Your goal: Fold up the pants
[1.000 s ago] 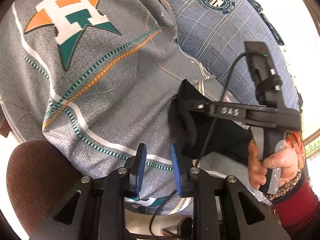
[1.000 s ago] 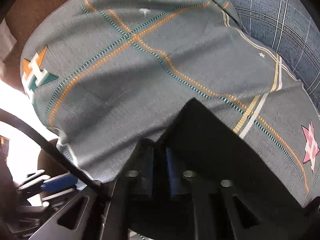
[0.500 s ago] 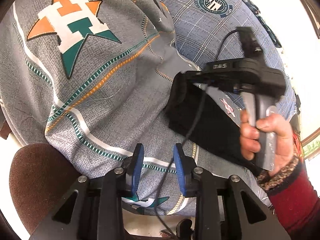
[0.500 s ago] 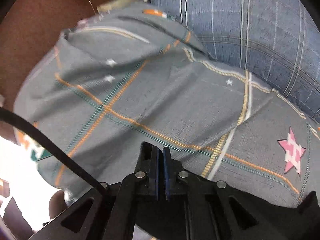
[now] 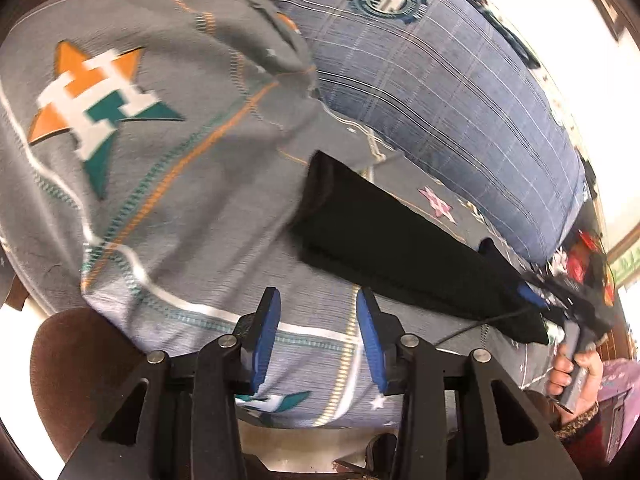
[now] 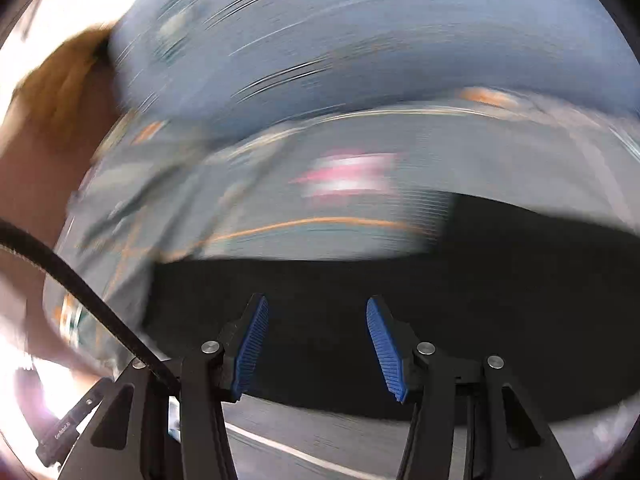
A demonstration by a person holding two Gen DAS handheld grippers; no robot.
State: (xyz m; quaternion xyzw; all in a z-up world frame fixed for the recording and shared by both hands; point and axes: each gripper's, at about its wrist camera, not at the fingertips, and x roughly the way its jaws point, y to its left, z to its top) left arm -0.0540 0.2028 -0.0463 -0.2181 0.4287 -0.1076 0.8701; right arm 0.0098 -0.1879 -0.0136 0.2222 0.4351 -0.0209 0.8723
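Meanwhile both the left gripper [image 5: 316,336] and the right gripper [image 6: 316,344] stood with jaws spread and empty, above the long folded black pants [image 5: 400,256] lying across a grey patterned bedsheet [image 5: 192,200], beside a blue checked pillow [image 5: 440,92].

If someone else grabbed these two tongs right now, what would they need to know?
Left tongs: open, empty, above the grey patterned bedsheet, short of the black pants.
Right tongs: open, holding nothing, pants right in front of them; that view is badly blurred.
Pants: a long, narrow black strip lying on the sheet beside the blue plaid pillow.
Done: they look folded lengthwise.
Left: probably fold the strip end to end; confirm its layers first.
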